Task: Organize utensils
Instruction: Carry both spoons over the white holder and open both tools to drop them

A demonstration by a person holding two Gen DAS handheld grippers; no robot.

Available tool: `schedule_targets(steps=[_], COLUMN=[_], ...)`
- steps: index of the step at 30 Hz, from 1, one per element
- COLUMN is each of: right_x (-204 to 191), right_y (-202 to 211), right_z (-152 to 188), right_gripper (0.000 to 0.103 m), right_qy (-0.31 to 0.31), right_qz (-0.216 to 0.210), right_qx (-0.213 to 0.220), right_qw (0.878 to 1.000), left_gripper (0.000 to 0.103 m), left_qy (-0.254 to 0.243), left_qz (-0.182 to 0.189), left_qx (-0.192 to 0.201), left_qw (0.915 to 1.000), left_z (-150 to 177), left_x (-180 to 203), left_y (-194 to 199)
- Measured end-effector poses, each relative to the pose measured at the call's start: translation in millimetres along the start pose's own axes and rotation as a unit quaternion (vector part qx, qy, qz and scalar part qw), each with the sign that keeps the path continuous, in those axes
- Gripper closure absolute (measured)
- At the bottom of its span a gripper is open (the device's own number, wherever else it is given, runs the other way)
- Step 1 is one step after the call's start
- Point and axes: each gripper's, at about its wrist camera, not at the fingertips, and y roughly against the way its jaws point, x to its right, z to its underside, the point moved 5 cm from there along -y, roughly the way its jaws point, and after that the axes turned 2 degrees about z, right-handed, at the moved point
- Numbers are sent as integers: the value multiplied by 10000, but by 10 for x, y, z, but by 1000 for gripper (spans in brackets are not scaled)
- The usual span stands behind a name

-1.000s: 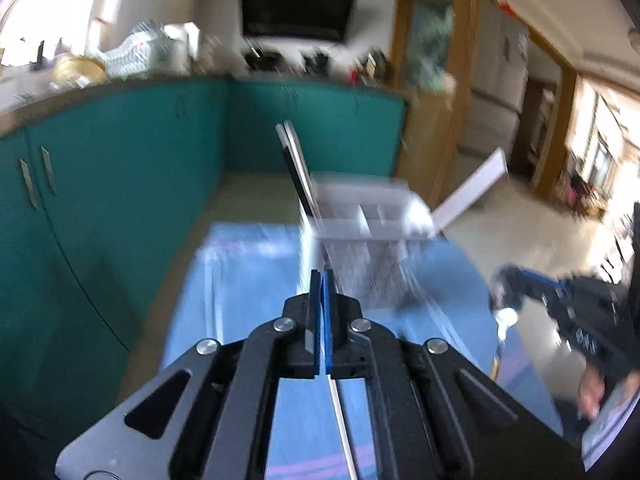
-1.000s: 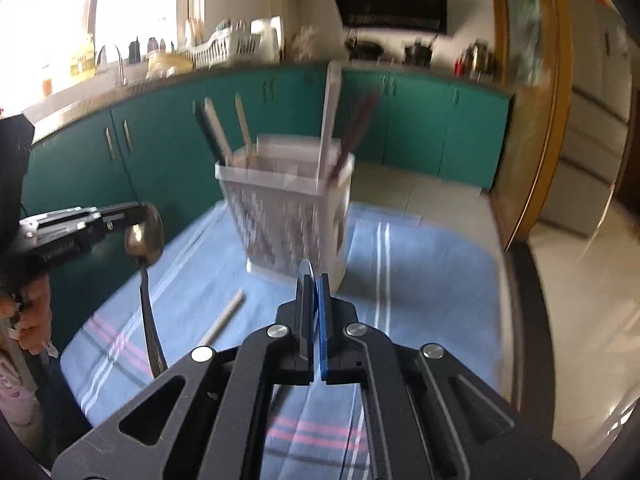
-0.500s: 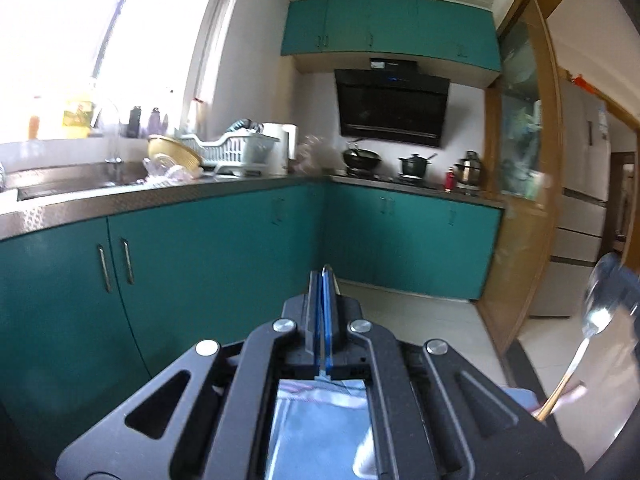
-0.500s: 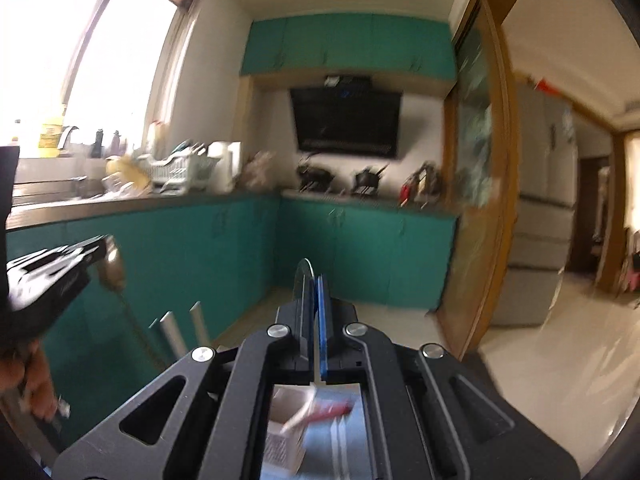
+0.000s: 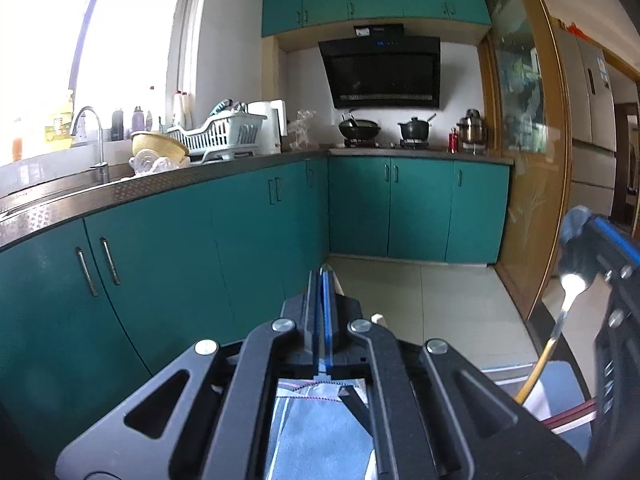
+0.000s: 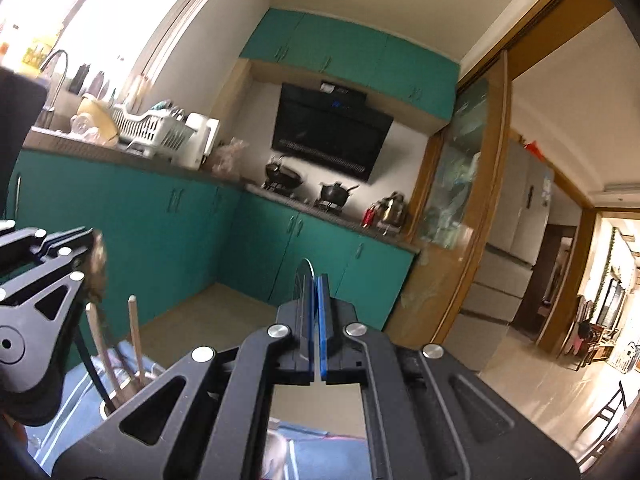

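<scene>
Both my grippers raised, each clamped on a spoon, with the holder low beneath them.

My left gripper is closed on a thin utensil: its spoon bowl shows at that gripper's tip in the right wrist view. My right gripper is likewise closed on a spoon, its bowl up at the tip and its yellowish handle hanging down, so the long axis runs roughly vertical. The utensil holder with upright chopsticks sits low on the blue cloth over the bench, below the left gripper, which I judge nearer to it. The next move likely calls for tipping down toward it.
</scene>
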Motion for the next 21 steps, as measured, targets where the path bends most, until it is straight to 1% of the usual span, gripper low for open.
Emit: schedule_targets(steps=[3, 6, 8, 10, 11, 12, 13, 16, 18, 19, 21], right_x=[-41, -26, 18, 60, 86, 122, 153, 270, 347, 394, 448], right_y=[-38, -26, 12, 67, 106, 158, 195, 401, 579, 708, 935], right_z=[75, 123, 118, 102, 98, 83, 64, 13, 7, 31, 149], right_gripper=[101, 100, 99, 96, 89, 86, 86, 86, 86, 86, 79], right_qy=[-33, -199, -293, -364, -417, -506, -554, -737, -853, -922, -1061], right_qz=[-188, -349, -375, -417, -461, -550, -595, -771, -935, -1054, -1347], right_qx=[-177, -351, -364, -377, -384, -365, -361, -319, -323, -357, -512], right_qw=[9997, 9986, 9982, 9978, 9973, 9965, 9960, 9938, 9914, 9895, 9839], left_gripper=[100, 100, 100, 100, 100, 100, 100, 100, 98, 95, 92], left_qy=[-13, 121, 248, 333, 369, 405, 452, 597, 714, 736, 841], left_qz=[10, 93, 208, 307, 336, 348, 352, 430, 499, 527, 595], left_qx=[-33, -44, -46, -45, -36, -23, -11, -36, -81, -107, -237], left_qw=[10000, 9999, 9995, 9990, 9987, 9986, 9984, 9973, 9962, 9958, 9944], left_z=[21, 8, -6, -20, -22, -21, -12, 42, 125, 165, 322], left_x=[0, -43, -81, -116, -136, -163, -203, -310, -426, -454, -559], left_y=[-10, 4, 50, 94, 122, 147, 185, 302, 442, 479, 562])
